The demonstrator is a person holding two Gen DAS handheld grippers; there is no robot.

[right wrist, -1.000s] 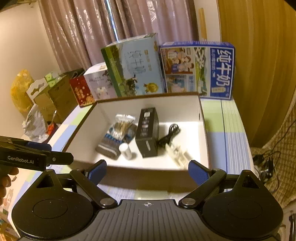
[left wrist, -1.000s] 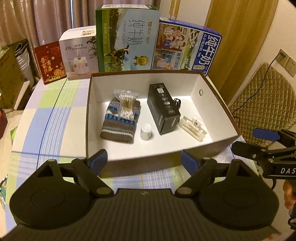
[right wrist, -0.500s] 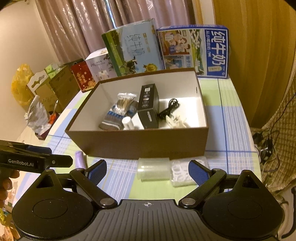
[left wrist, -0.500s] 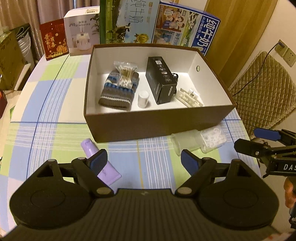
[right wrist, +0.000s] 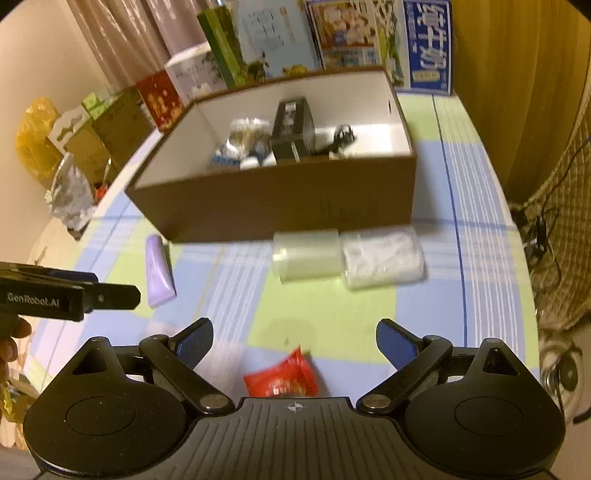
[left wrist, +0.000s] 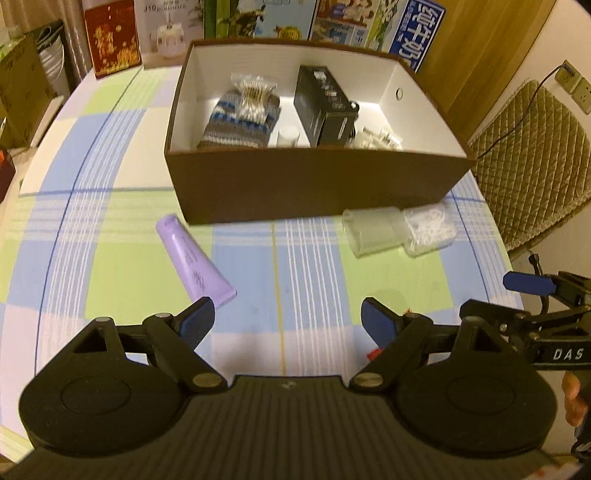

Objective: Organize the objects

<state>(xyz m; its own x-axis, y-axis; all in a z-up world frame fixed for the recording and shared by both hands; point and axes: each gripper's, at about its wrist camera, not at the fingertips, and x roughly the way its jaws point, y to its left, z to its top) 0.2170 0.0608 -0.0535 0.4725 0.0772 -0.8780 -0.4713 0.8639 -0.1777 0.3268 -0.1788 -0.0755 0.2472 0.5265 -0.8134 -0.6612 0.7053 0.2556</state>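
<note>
Hovering above the near edge of the bench [left wrist: 110, 206], the left gripper [left wrist: 286, 319] has its blue-padded fingers [left wrist: 197, 319] spread wide with nothing between them. The right gripper [right wrist: 293, 341] is likewise spread wide and empty; it appears in the left wrist view at the right margin, held by a hand [left wrist: 574, 393].

The brown box [left wrist: 317, 192] stands open on the checked cloth, its inside white. It contains a striped knit item [left wrist: 236, 127] with a bag of cotton swabs [left wrist: 253, 94] lying on top, a small white bottle [left wrist: 288, 136], a black carton [left wrist: 325, 105] and some clear plastic pieces [left wrist: 380, 138] at the right; a dark cable [right wrist: 341, 134] lies behind the carton.

Outside the box, three items lie on the bench:
- A purple tube [left wrist: 194, 260], lying flat and slanted, its cap end near the box's front left corner.
- A clear container [left wrist: 399, 230] on its side, just in front of the box's right end; one half is frosted, the other shows small white contents.
- A red packet [right wrist: 282, 378], close under the right gripper, between its fingers in that view. The picture is blurred there.

Printed cartons [left wrist: 413, 33] stand in a row behind the box.
</note>
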